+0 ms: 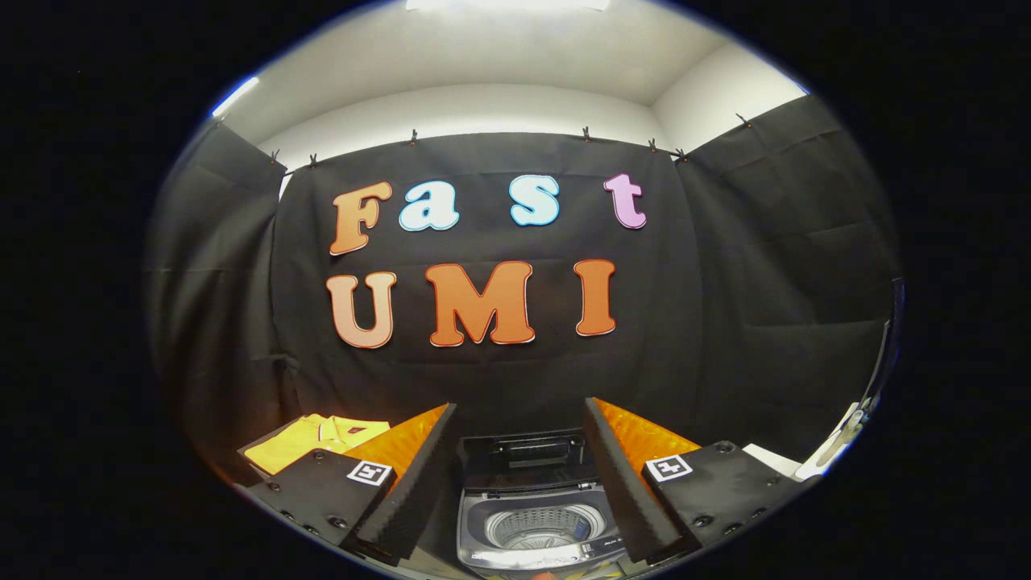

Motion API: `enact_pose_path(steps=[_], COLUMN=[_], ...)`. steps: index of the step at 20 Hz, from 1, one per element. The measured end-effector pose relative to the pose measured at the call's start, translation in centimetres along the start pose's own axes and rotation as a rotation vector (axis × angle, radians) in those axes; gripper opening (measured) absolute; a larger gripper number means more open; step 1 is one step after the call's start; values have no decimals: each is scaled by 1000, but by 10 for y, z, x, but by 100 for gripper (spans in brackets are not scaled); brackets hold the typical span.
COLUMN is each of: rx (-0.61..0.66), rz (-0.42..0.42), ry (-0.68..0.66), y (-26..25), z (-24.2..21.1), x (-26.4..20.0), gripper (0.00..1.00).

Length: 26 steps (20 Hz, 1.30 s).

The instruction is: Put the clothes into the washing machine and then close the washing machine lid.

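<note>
Gripper (519, 475): the fingers (411, 491) stand spread wide apart with nothing held between them; each carries a square black-and-white marker on its upper block.
Washing machine (532, 524): a top-loader that sits in the gap between the fingers, just ahead of and below them; the round ribbed drum (541, 528) is exposed.
Lid (523, 459): raised and folded back at the far side of the opening, standing against the booth wall.
Clothes (310, 441): a yellow shirt with a dark-trimmed collar lies flat on a dark surface to the left of the machine, beyond the left finger, apart from both fingers.
Open room: the mouth of the drum is unobstructed from above; the machine's front rim lies close under the fingers, and its back edge meets the upright lid.
Right side: a white, flat-edged object (777, 461) shows beyond the right finger; what it is cannot be told.
Writing: small print on the machine's front panel (592, 550) is too small to read.
</note>
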<state>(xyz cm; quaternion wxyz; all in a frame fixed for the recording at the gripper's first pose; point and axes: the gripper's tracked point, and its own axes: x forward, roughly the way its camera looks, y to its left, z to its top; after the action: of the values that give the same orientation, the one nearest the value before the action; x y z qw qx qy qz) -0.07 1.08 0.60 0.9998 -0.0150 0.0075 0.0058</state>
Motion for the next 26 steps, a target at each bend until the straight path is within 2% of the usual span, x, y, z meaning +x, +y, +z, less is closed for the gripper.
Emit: enact_pose_path(steps=[6, 11, 19, 26], rx=[-6, 6, 6, 47], rz=[1, 33, 120, 196], ry=[-6, -1, 50, 119], y=[8, 44, 161, 275], z=[3, 3, -20, -56], x=[0, 6, 36, 87], gripper=[99, 99, 99, 99])
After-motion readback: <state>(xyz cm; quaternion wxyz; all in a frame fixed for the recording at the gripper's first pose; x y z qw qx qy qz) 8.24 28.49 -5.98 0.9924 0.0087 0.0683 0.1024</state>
